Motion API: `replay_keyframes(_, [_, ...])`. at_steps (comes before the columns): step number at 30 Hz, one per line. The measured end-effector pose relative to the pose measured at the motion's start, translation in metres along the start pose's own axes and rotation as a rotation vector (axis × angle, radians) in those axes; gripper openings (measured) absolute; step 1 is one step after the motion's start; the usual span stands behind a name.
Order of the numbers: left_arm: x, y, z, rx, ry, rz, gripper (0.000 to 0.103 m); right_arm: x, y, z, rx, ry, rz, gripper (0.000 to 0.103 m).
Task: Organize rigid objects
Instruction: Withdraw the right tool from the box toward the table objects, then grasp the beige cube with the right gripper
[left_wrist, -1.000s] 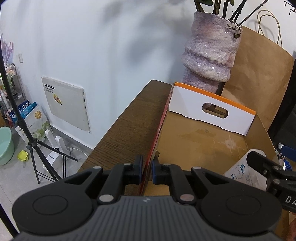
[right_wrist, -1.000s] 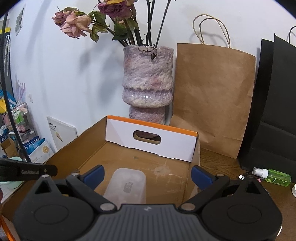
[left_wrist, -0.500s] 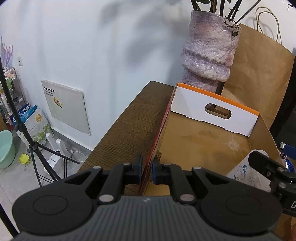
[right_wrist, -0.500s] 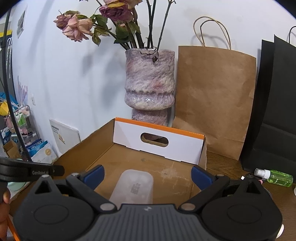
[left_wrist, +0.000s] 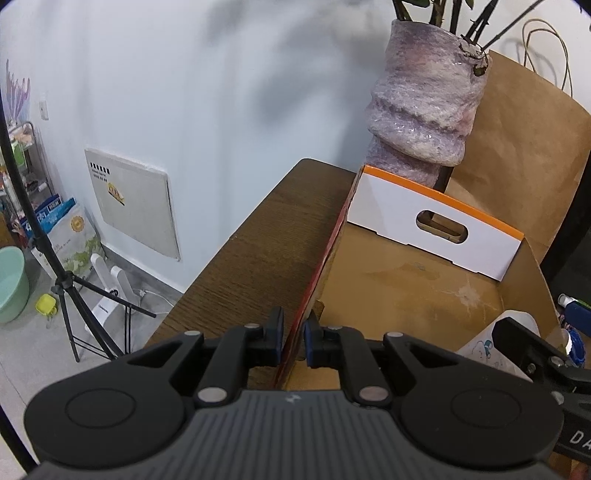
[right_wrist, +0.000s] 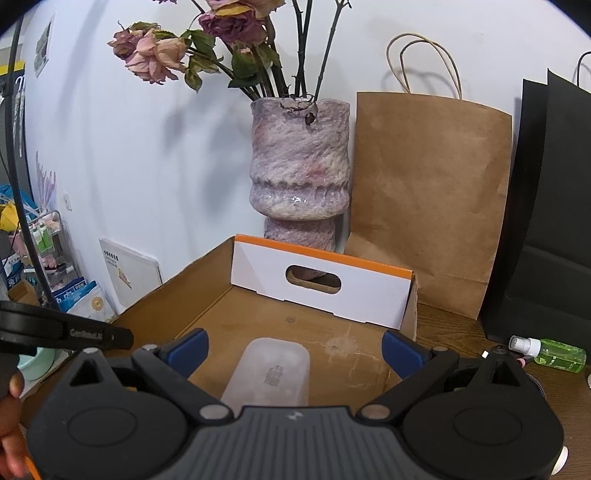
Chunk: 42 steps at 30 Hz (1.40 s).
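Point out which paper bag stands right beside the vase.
The brown paper bag with twine handles, right next to the vase; the black bag stands farther right.

The black gripper arm at the left edge of the right wrist view bears pale lettering reading roughly "GenRobot.AI". The print on the plastic container is too small to read.

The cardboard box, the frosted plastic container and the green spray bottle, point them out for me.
cardboard box (right_wrist: 369, 291): right wrist view, on its white end panel.
frosted plastic container (right_wrist: 273, 373): right wrist view, on its upturned face.
green spray bottle (right_wrist: 557, 355): right wrist view, on its green body.
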<state>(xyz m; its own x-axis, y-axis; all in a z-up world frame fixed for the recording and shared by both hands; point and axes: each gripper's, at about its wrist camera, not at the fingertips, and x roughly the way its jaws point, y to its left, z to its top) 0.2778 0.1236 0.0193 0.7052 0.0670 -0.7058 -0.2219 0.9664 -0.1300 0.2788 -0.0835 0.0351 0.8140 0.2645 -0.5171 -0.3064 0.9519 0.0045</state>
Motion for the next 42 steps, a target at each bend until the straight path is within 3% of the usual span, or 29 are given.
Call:
replay_keyframes(10, [-0.001,-0.008,-0.004,0.053,-0.023,0.027,0.013,-0.002,-0.003,0.000,0.020,-0.010,0.011,0.100])
replay_keyframes(22, [0.000,-0.009,-0.004,0.065,-0.025,0.024,0.012,-0.019,-0.019,0.000,0.053,-0.080,0.008,0.100])
replay_keyframes(33, [0.000,-0.005,-0.001,0.060,-0.020,0.005,0.012,-0.053,-0.088,-0.024,0.085,-0.103,-0.157,0.100])
replay_keyframes(42, [0.000,-0.005,-0.001,0.075,-0.014,-0.002,0.012,-0.072,-0.139,-0.071,0.134,0.000,-0.283,0.100])
